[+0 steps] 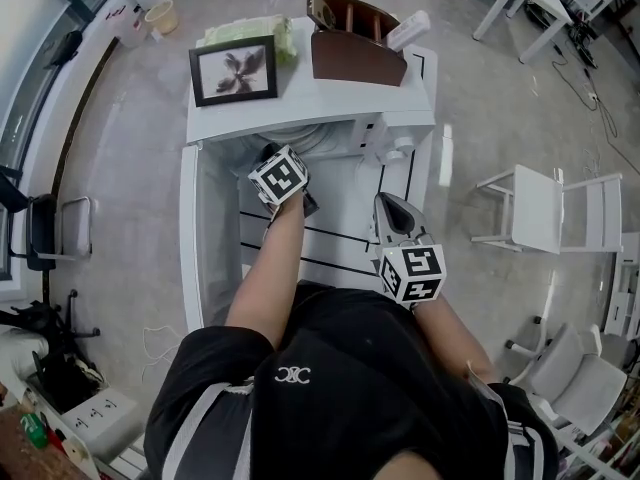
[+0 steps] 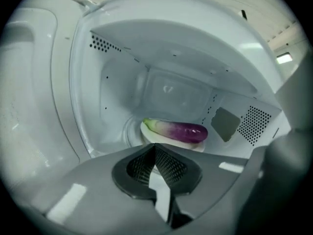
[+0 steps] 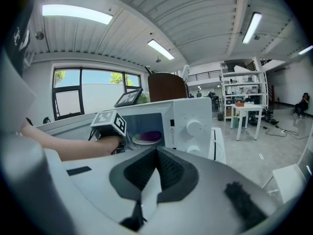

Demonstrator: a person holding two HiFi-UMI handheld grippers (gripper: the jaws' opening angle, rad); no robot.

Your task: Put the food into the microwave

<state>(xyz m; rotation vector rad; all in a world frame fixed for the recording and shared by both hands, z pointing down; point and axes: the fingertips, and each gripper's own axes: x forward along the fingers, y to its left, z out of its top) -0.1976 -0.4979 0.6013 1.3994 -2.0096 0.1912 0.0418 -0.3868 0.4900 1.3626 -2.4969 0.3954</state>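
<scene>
A purple eggplant (image 2: 180,130) lies on a white plate (image 2: 166,142) on the turntable inside the open white microwave (image 1: 310,103). My left gripper (image 2: 155,153) is at the cavity's mouth, pointing in at the plate, shut and empty, a little short of it. In the head view only its marker cube (image 1: 278,175) shows in front of the opening. The right gripper view shows the plate with the eggplant (image 3: 146,137) in the cavity, beside the control knobs (image 3: 194,127). My right gripper (image 1: 393,208) hovers over the table, back from the microwave, shut with nothing in it.
On top of the microwave stand a framed picture (image 1: 234,70), a brown wooden box (image 1: 355,53) and a green cloth (image 1: 250,30). Its door (image 2: 34,87) is swung open to the left. The white table (image 1: 340,233) has black lines. A white chair (image 1: 545,208) stands to the right.
</scene>
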